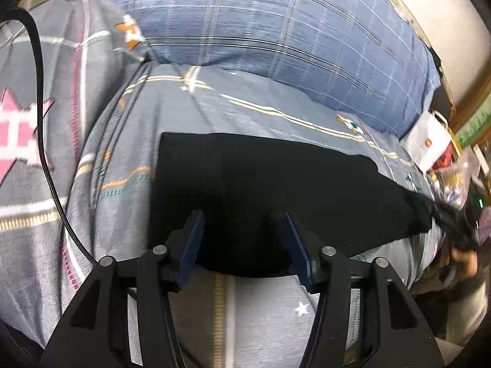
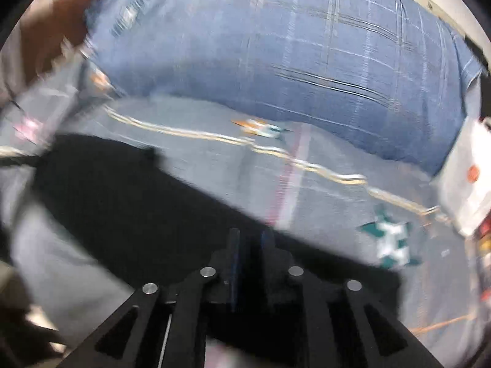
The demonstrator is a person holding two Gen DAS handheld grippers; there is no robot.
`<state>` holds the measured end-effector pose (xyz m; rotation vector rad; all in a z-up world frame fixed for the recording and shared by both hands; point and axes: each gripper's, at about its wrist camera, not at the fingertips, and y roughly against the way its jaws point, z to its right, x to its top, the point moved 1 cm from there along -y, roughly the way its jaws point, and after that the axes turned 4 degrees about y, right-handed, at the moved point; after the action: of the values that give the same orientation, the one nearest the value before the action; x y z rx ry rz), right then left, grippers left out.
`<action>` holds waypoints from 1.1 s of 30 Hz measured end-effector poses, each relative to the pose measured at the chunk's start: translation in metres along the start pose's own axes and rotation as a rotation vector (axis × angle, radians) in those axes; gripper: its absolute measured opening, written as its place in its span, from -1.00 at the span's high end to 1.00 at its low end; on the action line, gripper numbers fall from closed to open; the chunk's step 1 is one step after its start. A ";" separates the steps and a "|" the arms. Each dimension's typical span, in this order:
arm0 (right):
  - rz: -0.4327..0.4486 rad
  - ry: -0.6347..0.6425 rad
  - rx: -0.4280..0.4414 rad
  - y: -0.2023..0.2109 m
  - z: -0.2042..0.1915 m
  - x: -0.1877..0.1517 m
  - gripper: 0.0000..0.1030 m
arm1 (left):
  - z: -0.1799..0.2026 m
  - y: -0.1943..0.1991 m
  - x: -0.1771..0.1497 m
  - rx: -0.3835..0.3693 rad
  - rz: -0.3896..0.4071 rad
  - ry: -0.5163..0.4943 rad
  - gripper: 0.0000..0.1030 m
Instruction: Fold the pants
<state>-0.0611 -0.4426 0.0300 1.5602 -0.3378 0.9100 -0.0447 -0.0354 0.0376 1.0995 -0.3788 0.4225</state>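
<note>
Cable [image 1: 46, 141]: black lead down the left edge of the left wrist view, lying on the bedsheet [image 1: 101, 202], well clear of the cloth.
Left gripper [image 1: 244, 233]: fingers spread wide at the lower centre of its view, over the near hem of the pants [image 1: 260, 184] and gripping nothing; whether the pads touch the fabric I cannot tell.
Pants: black, lying flat across the middle of the left view on the grey patterned bedsheet, far right end running off toward the right edge.
Pillow [image 1: 276, 30]: blue plaid, along the top of both views, behind the pants.
Right gripper [image 2: 250, 239]: fingers drawn close together at the lower centre of its own blurred view, apparently pinching the pants edge; the blur leaves the bite unclear.
Step in hand: likely carrying one end over for a fold.
Doing it well: close the left gripper on the hem before lifting, keep both ends level and taut, and lay edge on edge without dragging the sheet.
</note>
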 end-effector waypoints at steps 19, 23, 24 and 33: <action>0.003 0.204 0.226 -0.057 -0.157 0.009 0.44 | 0.010 -0.012 -0.009 0.028 0.032 -0.054 -0.25; -0.014 0.177 0.232 -0.063 -0.169 0.001 0.39 | 0.014 -0.020 -0.015 0.083 0.026 -0.121 -0.25; -0.019 0.184 0.238 -0.062 -0.171 -0.001 0.39 | 0.014 -0.019 -0.016 0.089 0.027 -0.131 -0.25; 0.020 0.294 0.202 -0.056 -0.189 0.003 0.39 | 0.025 -0.007 -0.014 0.071 0.032 -0.134 -0.25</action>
<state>-0.0882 -0.2532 -0.0154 1.5788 -0.0533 1.2009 -0.0553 -0.0625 0.0356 1.1954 -0.5033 0.3940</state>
